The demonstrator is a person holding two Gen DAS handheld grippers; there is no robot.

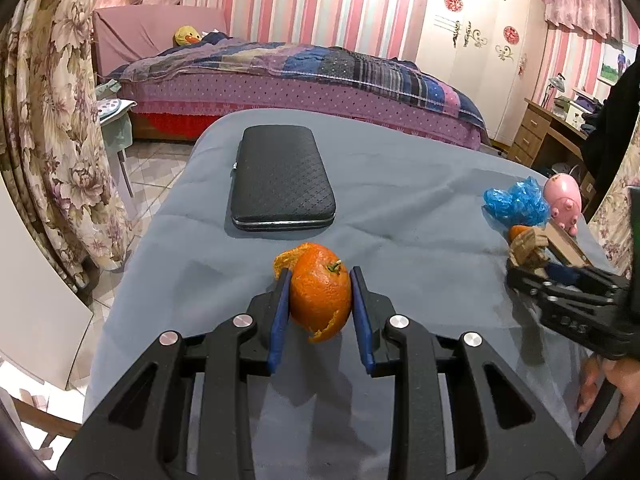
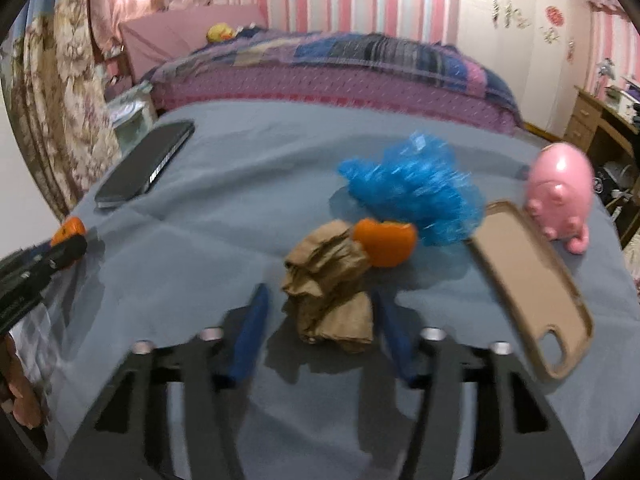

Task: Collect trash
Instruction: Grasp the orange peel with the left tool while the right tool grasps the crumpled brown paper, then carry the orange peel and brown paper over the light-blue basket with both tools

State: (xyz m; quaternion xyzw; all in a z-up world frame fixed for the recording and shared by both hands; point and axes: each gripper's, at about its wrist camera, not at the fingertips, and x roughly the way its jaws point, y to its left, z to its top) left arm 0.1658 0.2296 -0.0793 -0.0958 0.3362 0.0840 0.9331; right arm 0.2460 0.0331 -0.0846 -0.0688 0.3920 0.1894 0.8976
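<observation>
My left gripper [image 1: 320, 276] is shut on a large orange peel [image 1: 320, 296], held just above the grey cloth-covered table [image 1: 400, 208]. My right gripper [image 2: 320, 300] is open with its blue pads on either side of a crumpled brown paper wad [image 2: 328, 284] that lies on the table. A second piece of orange peel [image 2: 384, 242] and a crumpled blue plastic bag [image 2: 412, 188] lie just beyond the paper. The right gripper also shows at the right edge of the left wrist view [image 1: 532, 264].
A black quilted case [image 1: 282, 180] lies at the far left of the table. A tan phone case [image 2: 528, 284] and a pink octopus toy [image 2: 560, 192] sit at the right. A bed stands beyond the table, a floral curtain at the left, a wooden desk at the right.
</observation>
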